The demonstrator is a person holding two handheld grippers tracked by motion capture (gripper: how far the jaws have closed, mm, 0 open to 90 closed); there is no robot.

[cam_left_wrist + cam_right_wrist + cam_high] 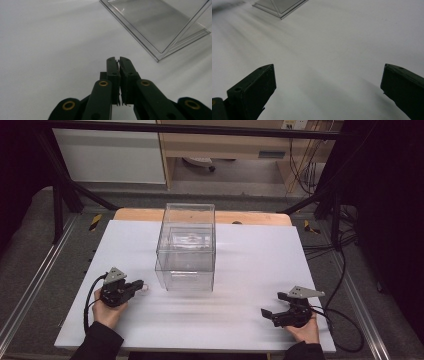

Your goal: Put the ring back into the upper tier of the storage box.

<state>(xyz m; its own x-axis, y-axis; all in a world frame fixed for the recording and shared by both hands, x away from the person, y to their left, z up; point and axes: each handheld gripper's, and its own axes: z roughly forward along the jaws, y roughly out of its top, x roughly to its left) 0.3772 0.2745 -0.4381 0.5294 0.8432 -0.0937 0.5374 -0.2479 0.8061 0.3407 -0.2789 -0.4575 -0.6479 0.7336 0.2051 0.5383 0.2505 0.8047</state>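
Observation:
A clear plastic box point(186, 247) stands in the middle of the white table point(240, 320), with a smaller clear box seen inside or on top of it. My left gripper point(139, 285) rests on the table just left of the box's near corner. Its jaws are shut flat against each other, and I see nothing held between them point(118, 60). The box's lower edge point(160, 25) lies ahead and to the right of them. My right gripper point(272, 304) sits near the table's front right, open wide with bare table between its fingers point(328, 66). The box corner point(279, 6) is far ahead on its left.
The table's wooden far edge point(135, 214) shows behind the box. Black frame bars point(60, 205) and cables point(345, 250) flank the table on both sides. Bare white surface lies between the two grippers and around the box.

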